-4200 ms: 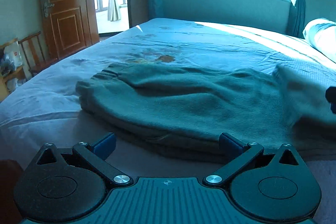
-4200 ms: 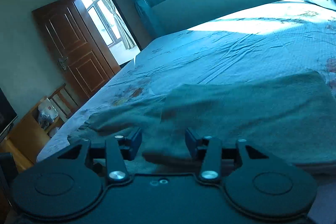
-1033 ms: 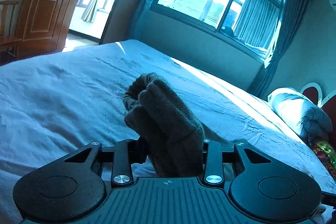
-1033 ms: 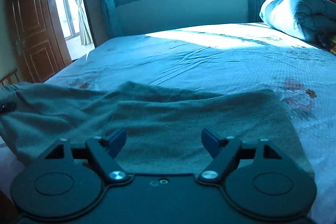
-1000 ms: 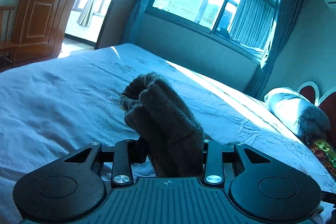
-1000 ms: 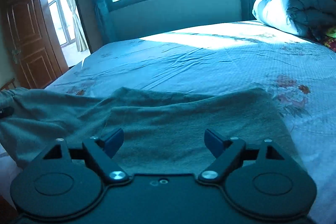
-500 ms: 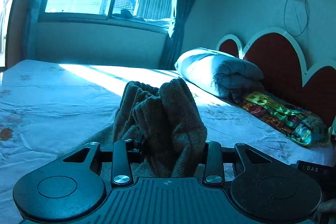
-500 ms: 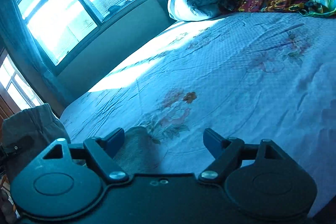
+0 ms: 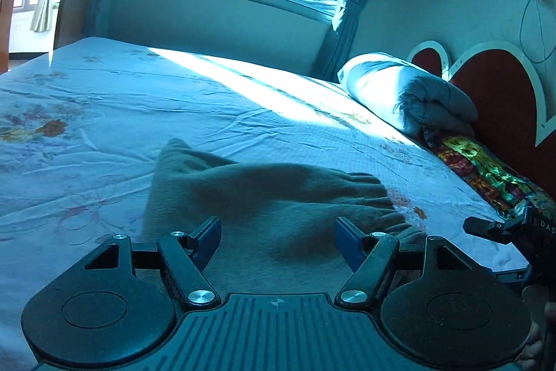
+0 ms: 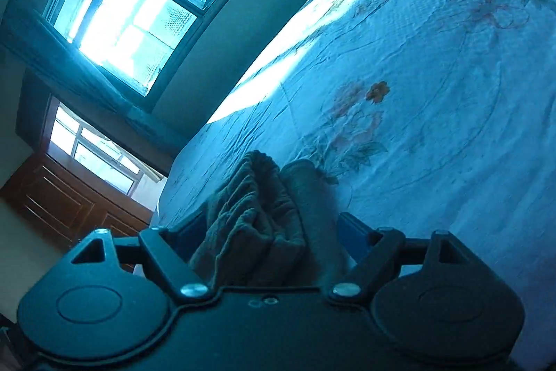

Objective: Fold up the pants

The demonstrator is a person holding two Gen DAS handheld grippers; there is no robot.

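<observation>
The pants [image 9: 278,197] lie folded over on the bed [image 9: 104,113], a thick grey-green bundle near the front edge, gathered waistband end toward the headboard [image 9: 500,99]. The left tool [image 9: 278,233] sits low just above the cloth and its jaws are opening right now, blue pads spread to either side, nothing pinched; the fabric lies flat beneath the gap. At the right edge of that view the right tool [image 9: 500,228] pokes in over the sheet.

From the right wrist the picture is tilted, window [image 10: 128,9] up in the corner. The right tool [image 10: 274,232] stands wide apart, the bunched, ribbed end of the pants [image 10: 253,218] filling the space between the jaws, yet neither pad visibly presses on it. A rolled quilt [image 9: 403,93] and a bright patterned cloth [image 9: 486,169] lie along the headboard.
</observation>
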